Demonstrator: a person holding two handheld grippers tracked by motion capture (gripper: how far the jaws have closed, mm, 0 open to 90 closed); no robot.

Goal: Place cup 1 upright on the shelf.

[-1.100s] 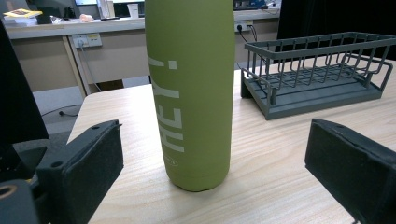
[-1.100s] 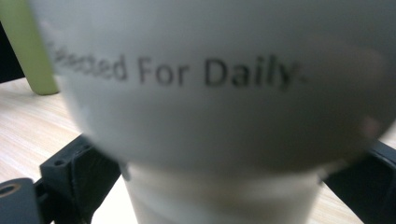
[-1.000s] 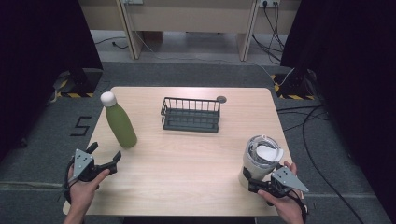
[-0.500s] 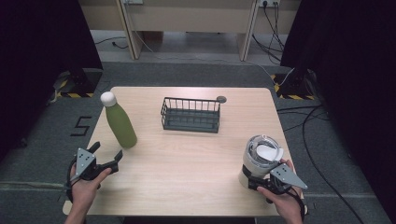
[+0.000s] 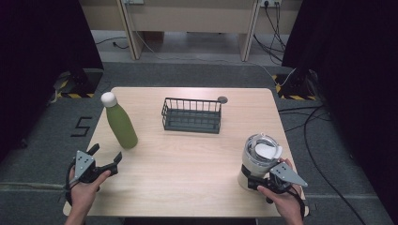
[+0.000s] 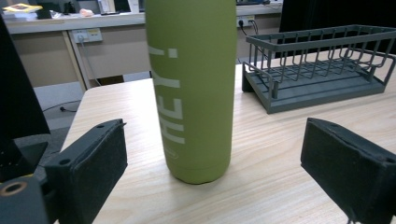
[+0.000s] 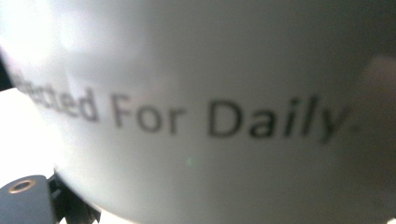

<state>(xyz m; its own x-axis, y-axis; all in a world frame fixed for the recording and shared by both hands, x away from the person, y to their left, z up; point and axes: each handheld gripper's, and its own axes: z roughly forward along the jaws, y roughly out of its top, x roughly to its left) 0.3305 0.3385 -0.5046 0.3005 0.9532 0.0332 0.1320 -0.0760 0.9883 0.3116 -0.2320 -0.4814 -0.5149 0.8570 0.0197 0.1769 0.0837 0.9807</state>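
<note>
Gripping white tumbler near table's right front edge, my right gripper jaws just closing on it. Left gripper spread, just narrowing, green bottle just ahead, untouched.

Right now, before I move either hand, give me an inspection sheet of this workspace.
Surface: wooden table, level, no spills seen.
Job's things: green bottle with white cap, upright at the left; white tumbler with clear lid, upright at the right front; wire basket at the middle back, with nothing in it.
Clutter: small dark disc behind the basket.
Grippers: left gripper open, jaws apart and short of the bottle, just been closing a little. Right gripper at the tumbler's base, jaws just been closing; contact not clear.
Cables: loose leads on the floor at the right.
Surroundings: grey floor, dark curtains both sides, a desk at the back.
</note>
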